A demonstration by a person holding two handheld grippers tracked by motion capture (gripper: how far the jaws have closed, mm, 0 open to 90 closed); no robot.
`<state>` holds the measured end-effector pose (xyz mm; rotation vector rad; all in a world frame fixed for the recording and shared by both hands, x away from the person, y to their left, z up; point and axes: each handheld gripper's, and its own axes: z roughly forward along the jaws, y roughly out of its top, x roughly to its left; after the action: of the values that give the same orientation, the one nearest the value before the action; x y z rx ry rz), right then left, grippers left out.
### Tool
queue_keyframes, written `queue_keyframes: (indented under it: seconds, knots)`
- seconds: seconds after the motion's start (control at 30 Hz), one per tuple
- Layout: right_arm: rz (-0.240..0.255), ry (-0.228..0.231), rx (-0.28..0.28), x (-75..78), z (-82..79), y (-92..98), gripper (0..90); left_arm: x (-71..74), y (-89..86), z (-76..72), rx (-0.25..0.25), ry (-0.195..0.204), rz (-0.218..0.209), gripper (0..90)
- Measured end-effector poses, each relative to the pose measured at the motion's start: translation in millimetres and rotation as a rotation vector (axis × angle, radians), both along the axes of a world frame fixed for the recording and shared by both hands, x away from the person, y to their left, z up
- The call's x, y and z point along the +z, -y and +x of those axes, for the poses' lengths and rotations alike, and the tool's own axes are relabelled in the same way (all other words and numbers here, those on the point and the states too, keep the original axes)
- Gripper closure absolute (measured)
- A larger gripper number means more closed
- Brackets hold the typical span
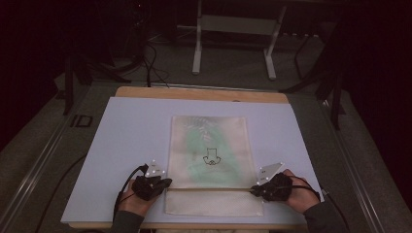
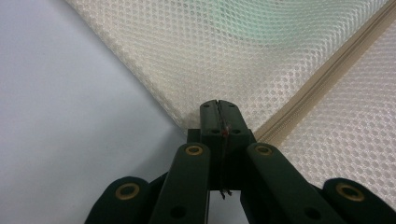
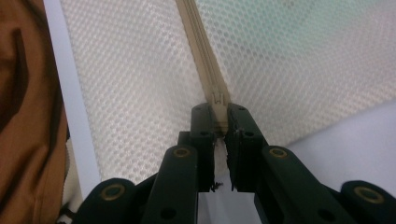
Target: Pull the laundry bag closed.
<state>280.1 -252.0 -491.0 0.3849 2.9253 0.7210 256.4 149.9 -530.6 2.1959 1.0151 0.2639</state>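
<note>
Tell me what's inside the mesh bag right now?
Through the mesh bag, something pale green with a small dark drawn motif shows. The weave blurs it, so I cannot tell what it is.

My left tool (image 2: 218,108) and my right tool (image 3: 219,122) look like matt black plastic, their links set with dull brass-coloured rivets. The bag (image 1: 209,155) is cream mesh cloth, an open honeycomb weave with a faint sheen, and something pale green shows through it. Its zip (image 3: 198,51) is a ribbed beige tape with a matching slider of a hard, smooth finish. The sheet (image 1: 126,141) beneath is smooth, matt and pale lilac-white, like paper or card. The table (image 1: 199,93) edge behind it looks like bare light wood
</note>
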Motion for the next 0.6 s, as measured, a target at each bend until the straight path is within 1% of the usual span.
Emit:
queue_keyframes:
  seconds: [0.37, 0.6]
  knots:
    - [0.01, -0.008, -0.023, -1.8, -0.4, 10.3, 82.5, 0.0, 0.1, -0.1, 0.0, 0.0, 0.0, 89.5]
    - [0.02, -0.012, -0.025, -3.5, -0.1, 11.6, 82.5, -0.1, 0.1, -0.2, 0.001, 0.001, -0.001, 89.5]
